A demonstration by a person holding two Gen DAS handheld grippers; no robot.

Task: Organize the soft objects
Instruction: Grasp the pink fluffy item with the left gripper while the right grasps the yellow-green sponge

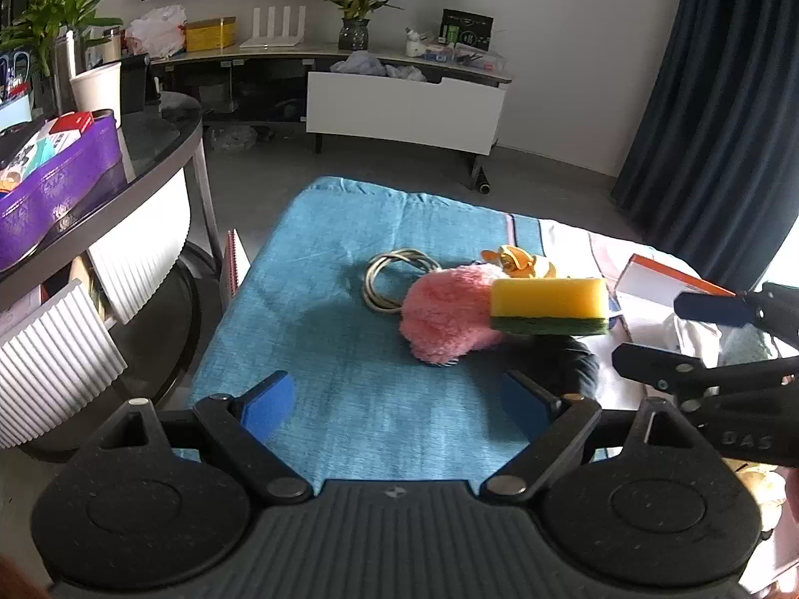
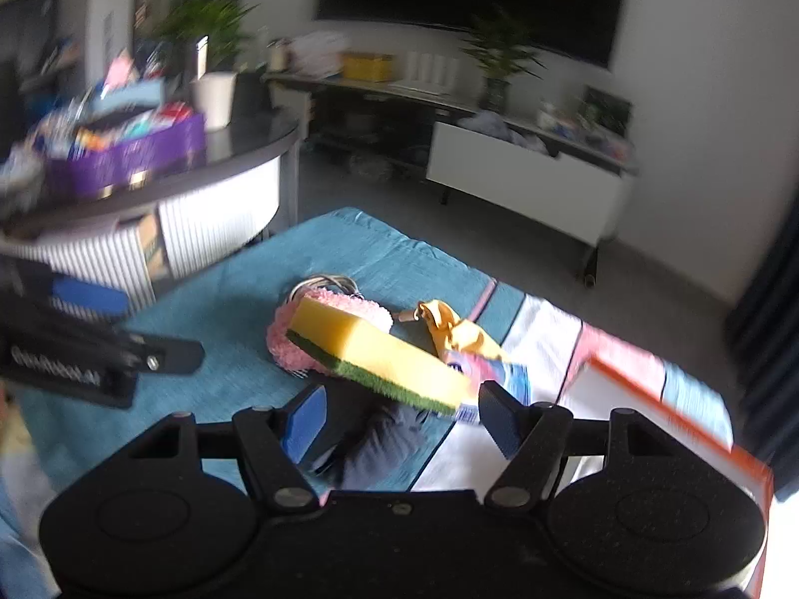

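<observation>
A yellow sponge with a green scrub side rests on a pink fluffy item and a dark cloth. All lie on a teal towel. A crumpled yellow cloth and a coiled cable sit just behind them. My left gripper hangs open and empty over bare towel, left of the pile. My right gripper is open and empty, just short of the sponge.
An orange-edged white box lies at the right on a striped cloth. At the left a round dark table carries a purple bin and a paper cup. A TV cabinet stands far back.
</observation>
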